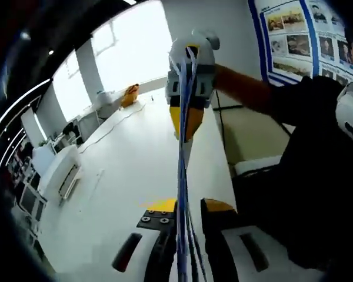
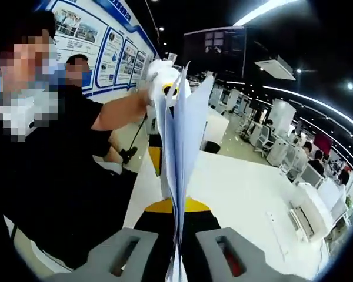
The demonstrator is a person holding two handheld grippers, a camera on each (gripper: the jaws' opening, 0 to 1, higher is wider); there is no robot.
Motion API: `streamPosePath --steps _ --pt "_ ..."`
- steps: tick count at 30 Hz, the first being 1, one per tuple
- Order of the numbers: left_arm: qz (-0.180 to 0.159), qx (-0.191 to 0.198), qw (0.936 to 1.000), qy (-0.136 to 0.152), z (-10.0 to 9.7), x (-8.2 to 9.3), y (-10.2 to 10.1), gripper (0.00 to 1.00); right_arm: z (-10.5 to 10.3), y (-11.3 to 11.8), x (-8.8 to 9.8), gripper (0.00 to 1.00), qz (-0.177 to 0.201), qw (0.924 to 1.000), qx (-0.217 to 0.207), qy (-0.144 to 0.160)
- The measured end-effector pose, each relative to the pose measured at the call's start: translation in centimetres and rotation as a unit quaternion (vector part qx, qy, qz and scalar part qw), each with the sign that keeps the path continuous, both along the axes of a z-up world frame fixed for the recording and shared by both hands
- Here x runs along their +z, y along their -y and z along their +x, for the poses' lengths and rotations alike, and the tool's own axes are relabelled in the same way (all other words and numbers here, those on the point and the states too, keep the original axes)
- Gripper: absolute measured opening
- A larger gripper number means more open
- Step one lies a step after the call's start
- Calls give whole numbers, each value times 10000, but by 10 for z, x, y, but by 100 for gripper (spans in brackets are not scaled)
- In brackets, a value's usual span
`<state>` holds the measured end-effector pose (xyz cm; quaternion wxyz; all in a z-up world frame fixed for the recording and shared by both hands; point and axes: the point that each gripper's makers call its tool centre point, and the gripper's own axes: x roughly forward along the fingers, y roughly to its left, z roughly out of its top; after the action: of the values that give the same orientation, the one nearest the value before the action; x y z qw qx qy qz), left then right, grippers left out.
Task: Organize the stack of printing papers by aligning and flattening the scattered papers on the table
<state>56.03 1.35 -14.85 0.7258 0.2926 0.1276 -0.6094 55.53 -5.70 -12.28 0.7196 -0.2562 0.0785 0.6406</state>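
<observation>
A long white table point(image 1: 135, 170) runs away toward a bright window point(image 1: 129, 50), where the daylight is blown out white. On the wall to the right hang blue-framed poster boards point(image 1: 294, 32) with photographs. In the right gripper view, the same boards point(image 2: 100, 44) line the left wall; the ceiling is dark, crossed by strip lights point(image 2: 270, 10). Far right stand rows of white desks point(image 2: 309, 205), with what look like seated people, too small to tell.
</observation>
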Motion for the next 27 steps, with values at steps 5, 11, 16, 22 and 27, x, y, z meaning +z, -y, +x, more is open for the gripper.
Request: streamPosePath --steps 5,11,16,22,27 --pt "-572 106 9975 411 6 11 -8 46 -8 9 6 0 166 9996 -142 186" --pt "-1476 313 9862 685 15 23 -29 64 -10 14 3 0 488 9981 -284 263" --pt "-1937 418 9784 595 16 18 -44 69 -8 14 -1 0 860 9954 -406 64" --pt "-2393 750 9665 546 23 4 -69 73 -6 20 0 0 1207 9908 -604 22" --pt "-3056 996 9463 354 37 1 -91 76 -9 23 3 0 1515 9862 -674 -36"
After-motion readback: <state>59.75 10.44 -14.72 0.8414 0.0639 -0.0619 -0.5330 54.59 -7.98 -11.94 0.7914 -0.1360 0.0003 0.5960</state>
